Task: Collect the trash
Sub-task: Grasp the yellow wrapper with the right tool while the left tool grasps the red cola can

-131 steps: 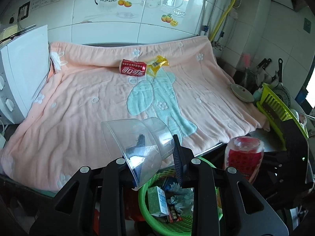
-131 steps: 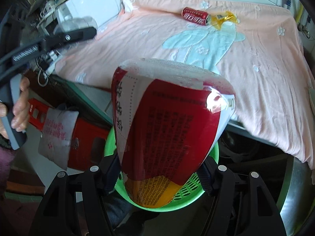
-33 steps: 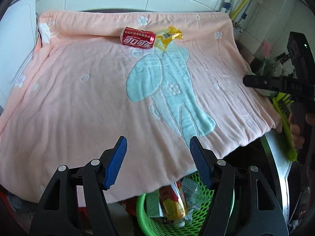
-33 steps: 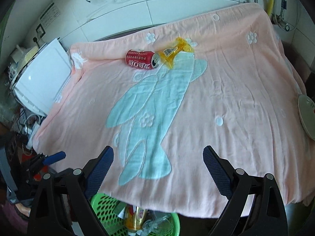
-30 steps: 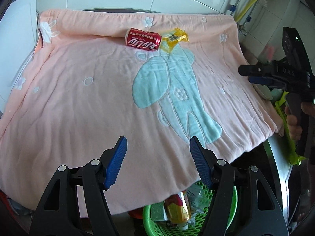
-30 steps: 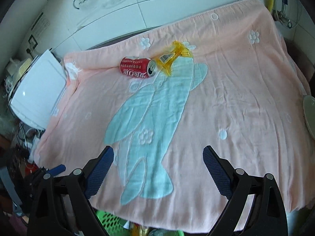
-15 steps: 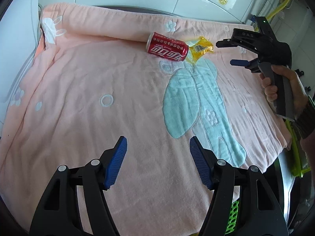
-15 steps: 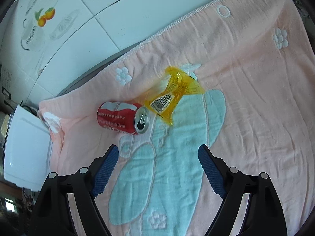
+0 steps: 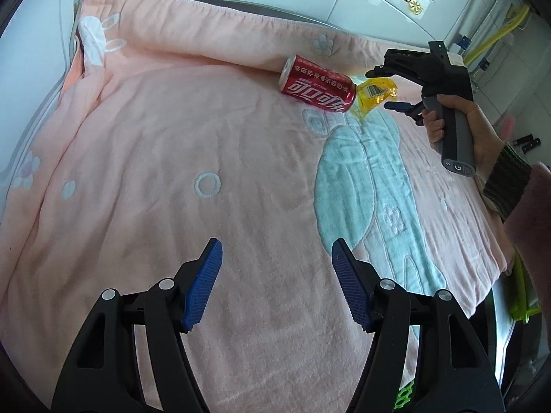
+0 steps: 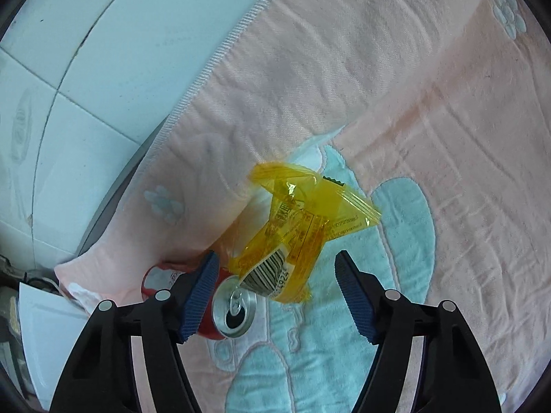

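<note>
Trash, two pieces, on pink blanket (image 9: 172,158). Red can (image 9: 317,84): on its side near the far fold, mouth toward yellow wrapper (image 10: 296,237), which touches it. Right gripper (image 10: 275,296): jaws closing around the wrapper, pads not yet pressing; risk, the left pad sits at the can and may nudge or catch it. Left gripper (image 9: 277,282): spread, holding nothing. Containers: green basket corner (image 9: 406,394), contents hidden.

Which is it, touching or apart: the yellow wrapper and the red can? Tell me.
Touching. In the right wrist view the yellow wrapper lies with its barcode end over the rim of the red can, with no gap showing between them.
</note>
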Motion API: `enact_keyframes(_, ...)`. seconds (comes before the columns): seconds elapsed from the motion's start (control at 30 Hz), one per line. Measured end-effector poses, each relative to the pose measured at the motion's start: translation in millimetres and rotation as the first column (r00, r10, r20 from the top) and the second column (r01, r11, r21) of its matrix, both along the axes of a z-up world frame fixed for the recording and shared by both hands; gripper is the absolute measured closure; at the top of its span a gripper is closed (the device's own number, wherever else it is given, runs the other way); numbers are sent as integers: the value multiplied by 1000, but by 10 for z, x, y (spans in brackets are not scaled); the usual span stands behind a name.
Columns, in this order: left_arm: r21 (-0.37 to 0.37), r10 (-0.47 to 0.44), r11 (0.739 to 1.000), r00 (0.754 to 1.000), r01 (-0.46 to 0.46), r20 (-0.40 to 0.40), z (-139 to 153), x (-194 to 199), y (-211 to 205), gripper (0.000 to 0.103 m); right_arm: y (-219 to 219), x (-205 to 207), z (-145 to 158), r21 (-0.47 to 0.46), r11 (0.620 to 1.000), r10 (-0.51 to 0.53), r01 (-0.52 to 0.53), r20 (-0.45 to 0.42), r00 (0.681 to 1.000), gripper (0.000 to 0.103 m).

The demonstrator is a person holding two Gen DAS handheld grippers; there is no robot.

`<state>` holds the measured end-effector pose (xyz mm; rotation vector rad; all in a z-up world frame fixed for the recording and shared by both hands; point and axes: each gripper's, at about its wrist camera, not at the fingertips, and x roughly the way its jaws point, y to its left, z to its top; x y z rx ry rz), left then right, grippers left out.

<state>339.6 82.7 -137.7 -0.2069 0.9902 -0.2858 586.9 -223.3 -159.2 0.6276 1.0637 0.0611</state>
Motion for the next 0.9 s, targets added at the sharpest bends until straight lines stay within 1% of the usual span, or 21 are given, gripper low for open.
enact_keyframes(0.1,-7,-4,1000,1000,4,-5,-3,58,-13,37,-43,53,-78,21,1000,-14,14,-13,1000,49)
enact_keyframes(0.17,-17,1,1000,1000,-1,-14,0,125,-25,37,-59,64,-109,37,999,-4,4,-12,1000,55)
enact_keyframes(0.23,-30,9,1000,1000,-9,-21,13,199,-39,35,-74,22,-101,41,999,3,-3,0,1000,67)
enact_keyframes(0.27,-37,13,999,1000,-13,-18,31,245,-51,34,-88,-5,-79,38,999,4,-4,10,1000,71)
enact_keyframes(0.33,-39,24,999,1000,-25,-17,65,329,-85,31,-125,-75,-45,45,999,17,-18,20,1000,75)
enact_keyframes(0.37,-43,28,999,999,-29,-15,88,379,-108,30,-130,-105,-21,34,999,26,-27,23,999,77)
enact_keyframes(0.47,-58,45,997,999,-46,-22,148,542,-181,26,-145,-229,96,-12,998,67,-67,53,996,82)
enact_keyframes(0.57,-92,63,993,997,-67,-41,200,745,-258,24,-181,-380,189,-17,996,94,-93,69,993,84)
enact_keyframes(0.63,-114,81,990,995,-87,-58,229,901,-315,22,-236,-526,257,-15,994,112,-111,84,990,85)
enact_keyframes(0.73,-139,108,983,990,-120,-87,249,1147,-398,21,-280,-836,388,-37,989,145,-142,97,985,85)
enact_keyframes(0.83,-180,137,970,982,-160,-132,250,1444,-474,19,-359,-1123,464,-35,985,172,-169,96,980,85)
enact_keyframes(0.9,-194,166,961,973,-195,-157,241,1638,-532,19,-420,-1275,509,-38,982,187,-184,96,978,85)
